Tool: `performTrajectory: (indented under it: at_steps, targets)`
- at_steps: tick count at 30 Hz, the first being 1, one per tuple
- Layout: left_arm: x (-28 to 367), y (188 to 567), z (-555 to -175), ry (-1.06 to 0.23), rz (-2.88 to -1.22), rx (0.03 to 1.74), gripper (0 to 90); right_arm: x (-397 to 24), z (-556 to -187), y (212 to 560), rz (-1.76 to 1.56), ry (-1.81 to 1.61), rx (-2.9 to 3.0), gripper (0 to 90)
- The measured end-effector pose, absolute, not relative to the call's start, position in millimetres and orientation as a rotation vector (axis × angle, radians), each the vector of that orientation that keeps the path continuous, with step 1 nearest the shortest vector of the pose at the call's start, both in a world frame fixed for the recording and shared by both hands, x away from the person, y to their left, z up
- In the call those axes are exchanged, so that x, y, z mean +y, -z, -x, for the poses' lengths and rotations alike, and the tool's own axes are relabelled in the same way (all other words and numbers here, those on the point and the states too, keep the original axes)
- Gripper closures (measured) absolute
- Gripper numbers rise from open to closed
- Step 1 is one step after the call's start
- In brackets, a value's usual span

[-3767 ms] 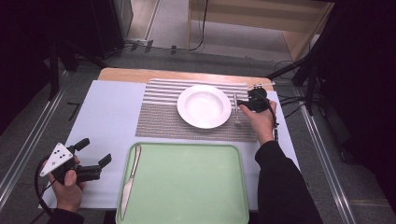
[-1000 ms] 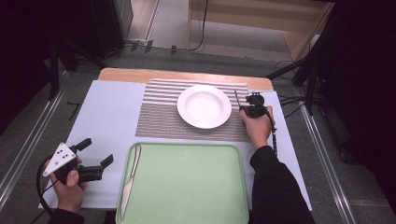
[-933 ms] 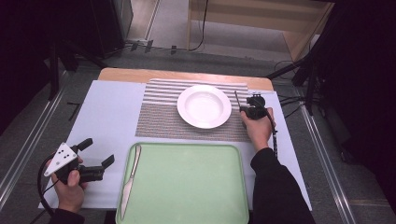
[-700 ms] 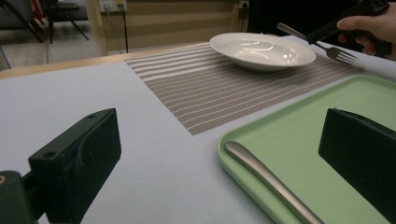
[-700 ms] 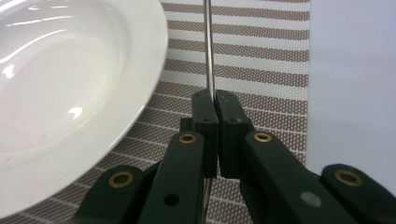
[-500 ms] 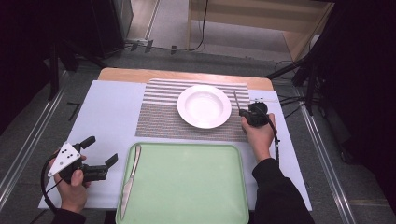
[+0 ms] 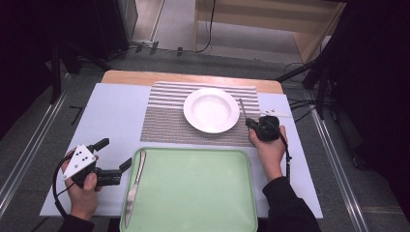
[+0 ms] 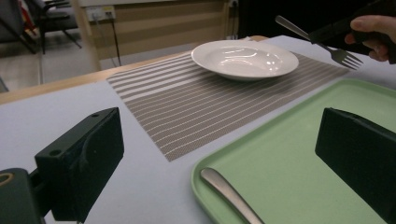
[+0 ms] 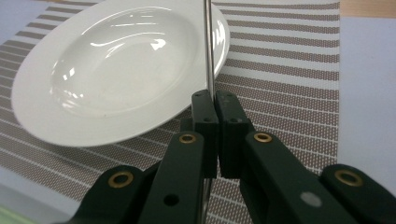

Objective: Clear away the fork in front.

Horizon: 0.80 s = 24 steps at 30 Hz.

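While the right gripper (image 7: 255,126) hovers just beside the right rim of the white plate (image 7: 211,110), its jaws are pinched together on a fork (image 8: 312,38), which they hold above the striped placemat (image 7: 167,121). Seen from the left gripper view, the tines point down toward the mat's right part and the handle rises away over the plate's far side. From the right gripper view the thin metal shaft runs up between the closed pads and crosses the plate's edge. Bare mat lies between the plate and the green tray (image 7: 193,193), a narrow strip only. Right of the mat, a band of pale table cover (image 7: 111,116) stays free up to the table's edge. Over the lower left corner of the cover, the left gripper (image 7: 116,159) hangs with its jaws wide apart and nothing between them, just beside the tray's left rim, where a knife (image 7: 134,186) lies lengthwise inside.
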State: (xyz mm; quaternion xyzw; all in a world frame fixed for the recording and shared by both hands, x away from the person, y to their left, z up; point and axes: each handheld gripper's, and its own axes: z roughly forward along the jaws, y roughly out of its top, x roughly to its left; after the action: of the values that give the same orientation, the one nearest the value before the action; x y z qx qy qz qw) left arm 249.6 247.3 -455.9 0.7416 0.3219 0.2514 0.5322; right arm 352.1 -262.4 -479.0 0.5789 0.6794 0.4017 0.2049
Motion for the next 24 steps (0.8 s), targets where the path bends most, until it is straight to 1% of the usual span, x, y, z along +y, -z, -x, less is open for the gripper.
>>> performTrajectory:
  at_steps: [7,11,24]
  targets:
    - [226,452,-255,-0.59,-1.781,0.735,0.2,-263,-331,476,-1.579,-1.18,1.888,86.1]
    - [214,451,-259,-0.604,-1.814,0.704,0.1,-262,-321,476,-1.55,-1.202,1.894,86.2]
    - [185,443,-263,-0.559,-1.798,0.648,0.1,-252,-294,475,-1.474,-1.27,1.923,86.1]
